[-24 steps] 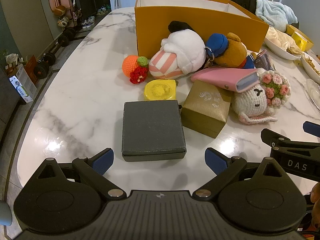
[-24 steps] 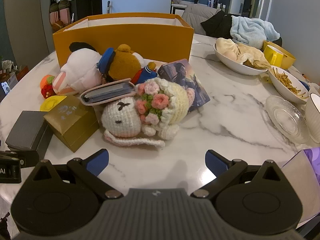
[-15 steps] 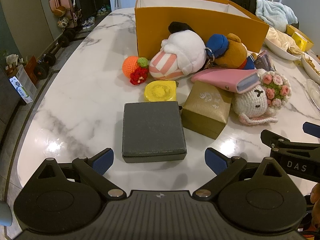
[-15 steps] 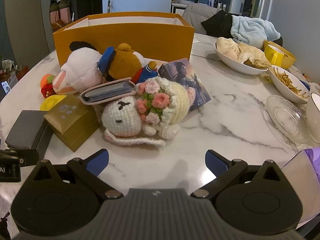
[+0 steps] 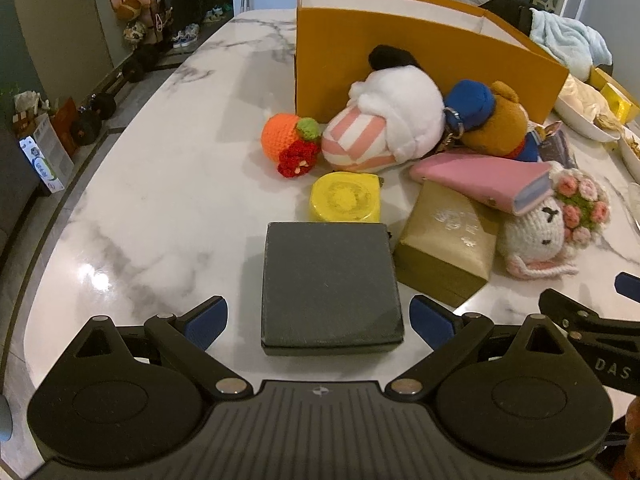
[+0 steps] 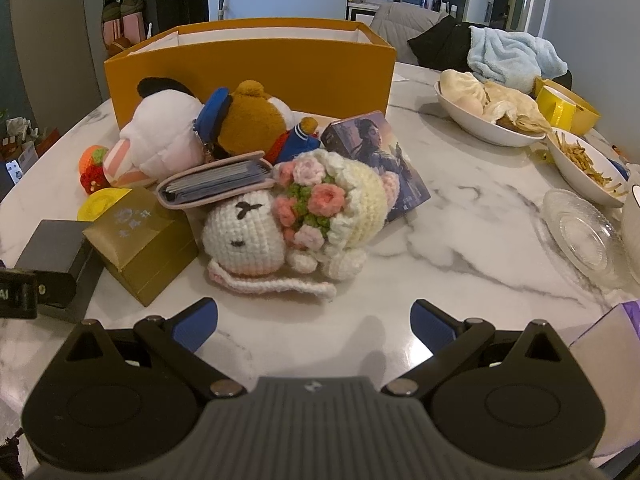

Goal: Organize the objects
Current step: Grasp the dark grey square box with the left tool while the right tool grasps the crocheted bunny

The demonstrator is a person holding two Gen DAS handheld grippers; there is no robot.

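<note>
I count one orange box (image 5: 420,60), one grey box (image 5: 330,286), one gold box (image 5: 444,244), four soft toys on counter (image 5: 160,200). Left gripper (image 5: 319,317) fingers wide open astride grey box, touching nothing; right gripper (image 6: 314,322) wide open, empty.

glass dish (image 5: 635,204) cut off, gold box (image 6: 140,240) print illegible

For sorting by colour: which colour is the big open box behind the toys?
Orange box, white inside; clearest in the right wrist view.
</note>
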